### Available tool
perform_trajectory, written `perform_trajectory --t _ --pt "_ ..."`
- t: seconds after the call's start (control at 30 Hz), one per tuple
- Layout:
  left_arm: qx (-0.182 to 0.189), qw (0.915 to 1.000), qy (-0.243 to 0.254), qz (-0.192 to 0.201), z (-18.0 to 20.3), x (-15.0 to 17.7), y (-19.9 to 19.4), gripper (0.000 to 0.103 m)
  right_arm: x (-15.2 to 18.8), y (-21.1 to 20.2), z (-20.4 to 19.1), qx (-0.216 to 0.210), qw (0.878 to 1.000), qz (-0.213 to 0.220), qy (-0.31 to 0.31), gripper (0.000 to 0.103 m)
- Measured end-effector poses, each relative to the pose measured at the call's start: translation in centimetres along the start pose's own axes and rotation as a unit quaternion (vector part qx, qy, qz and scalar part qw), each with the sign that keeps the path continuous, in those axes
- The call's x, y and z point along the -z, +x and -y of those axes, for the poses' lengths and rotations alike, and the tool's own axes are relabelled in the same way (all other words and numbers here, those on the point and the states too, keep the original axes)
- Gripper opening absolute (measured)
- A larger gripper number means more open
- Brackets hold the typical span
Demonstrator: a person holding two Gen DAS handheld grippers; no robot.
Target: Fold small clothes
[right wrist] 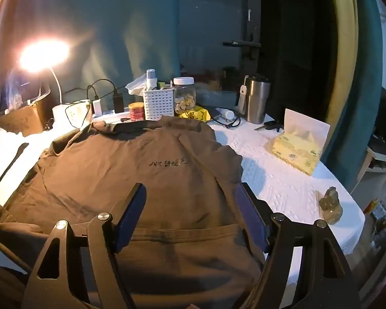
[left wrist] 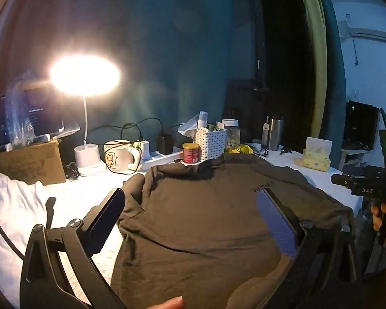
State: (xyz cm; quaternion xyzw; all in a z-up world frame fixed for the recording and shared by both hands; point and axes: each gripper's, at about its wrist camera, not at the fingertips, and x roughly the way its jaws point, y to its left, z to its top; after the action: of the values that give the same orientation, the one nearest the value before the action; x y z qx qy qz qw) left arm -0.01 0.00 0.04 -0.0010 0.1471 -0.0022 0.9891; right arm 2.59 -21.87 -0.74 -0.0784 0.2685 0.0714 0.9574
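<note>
Left wrist view: the left gripper (left wrist: 190,221) is seen with jaws spread wide, nothing pinched; the brown shirt (left wrist: 205,219) is laid flat on the white-covered counter (left wrist: 72,193), filling centre and lower frame. The shirt's left edge is seen running down from centre to lower left, bare white counter beside it at left. The collar end is crowded at upper centre by a red can (left wrist: 190,152), a white basket (left wrist: 210,143) and a mug (left wrist: 117,155). A lit lamp (left wrist: 85,75) glares at upper left. The right gripper (left wrist: 360,186) is seen at the right edge, held by a hand (left wrist: 382,215).

Right wrist view: the right gripper (right wrist: 190,221) is shown with jaws spread, over the shirt's (right wrist: 141,170) hem at lower centre, no cloth pinched. The shirt's right edge is seen just above the right jaw; open white counter (right wrist: 278,180) lies right of it. A tissue pack (right wrist: 298,149) is seen at right and a steel tumbler (right wrist: 257,100) at upper right, both well apart from the shirt.
</note>
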Motion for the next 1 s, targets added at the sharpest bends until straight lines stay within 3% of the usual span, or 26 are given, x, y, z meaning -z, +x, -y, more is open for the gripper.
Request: perform_trajectory --t 0.17,0.4,1.0 --pt "0.011 0.9998 -0.003 0.016 1.1 0.3 -0.8 0.102 0.1 -0.2 -0.3 -0.002 1.0 0.001 -0.004 0.075" --pt "0.008 0.9992 -0.032 -0.021 0.8 0.6 0.4 0.102 -0.2 -0.4 -0.7 -0.02 1.0 0.006 0.005 0.075" --pt "0.024 0.9982 -0.055 -0.009 0.7 0.5 -0.1 0.102 -0.3 -0.6 -0.7 -0.023 1.0 0.006 0.012 0.075"
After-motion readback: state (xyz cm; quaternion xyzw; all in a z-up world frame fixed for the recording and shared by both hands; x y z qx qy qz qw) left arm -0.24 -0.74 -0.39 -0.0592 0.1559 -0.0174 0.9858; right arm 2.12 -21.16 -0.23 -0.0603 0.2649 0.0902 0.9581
